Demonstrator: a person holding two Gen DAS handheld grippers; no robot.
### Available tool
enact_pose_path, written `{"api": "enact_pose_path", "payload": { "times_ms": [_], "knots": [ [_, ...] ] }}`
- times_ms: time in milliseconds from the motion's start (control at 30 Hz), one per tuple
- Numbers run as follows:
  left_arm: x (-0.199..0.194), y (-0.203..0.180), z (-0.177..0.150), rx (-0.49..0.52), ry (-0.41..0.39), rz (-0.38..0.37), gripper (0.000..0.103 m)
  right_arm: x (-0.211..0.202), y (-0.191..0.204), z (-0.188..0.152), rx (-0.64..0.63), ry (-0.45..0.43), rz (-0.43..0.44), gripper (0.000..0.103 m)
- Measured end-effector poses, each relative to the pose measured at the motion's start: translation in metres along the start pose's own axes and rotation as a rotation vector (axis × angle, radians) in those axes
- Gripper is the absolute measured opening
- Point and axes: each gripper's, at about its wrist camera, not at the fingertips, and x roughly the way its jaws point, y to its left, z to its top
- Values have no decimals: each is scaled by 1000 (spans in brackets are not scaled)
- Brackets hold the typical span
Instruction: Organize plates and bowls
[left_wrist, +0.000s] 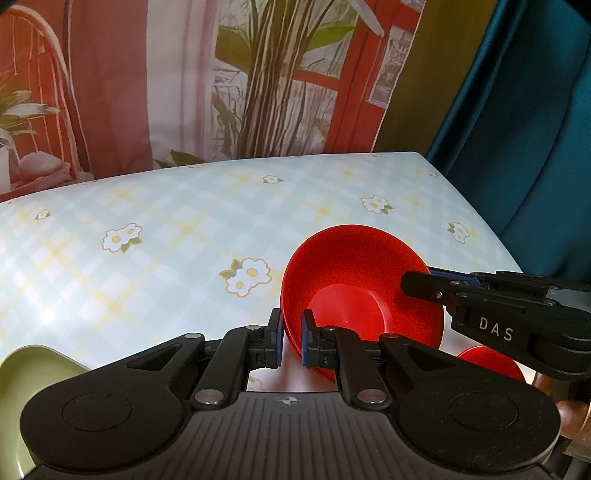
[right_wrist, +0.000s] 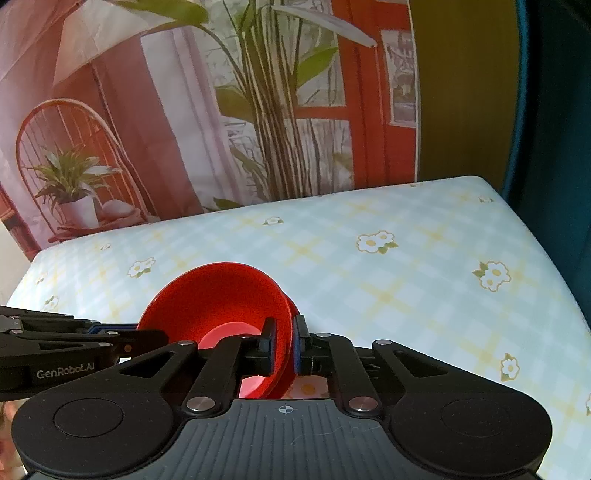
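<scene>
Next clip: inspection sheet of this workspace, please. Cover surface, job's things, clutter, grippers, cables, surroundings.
Surface: table under a pale checked cloth with daisy prints.
Job's things: red bowl tilted and held up over the cloth; a green dish at the left wrist view's lower left edge; another red piece partly hidden behind the right gripper.
Clutter: nothing seen.
Grippers: left gripper shut on the red bowl's rim; right gripper astride the opposite rim, pads against it.
Cables: nothing seen.
Surroundings: printed backdrop with plants and a chair behind the table; teal curtain on the right.
</scene>
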Motion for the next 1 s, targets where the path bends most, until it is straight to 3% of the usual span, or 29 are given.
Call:
{"api": "enact_pose_path", "payload": {
  "times_ms": [233,1000],
  "knots": [
    [-5,1,0,-4,-13,13,11,-4,2,2,-20,-8,-21,16],
    [-54,-12,-24,27,-71,-6,11,-47,-4,-5,-103,-31,-48,16]
  ]
}}
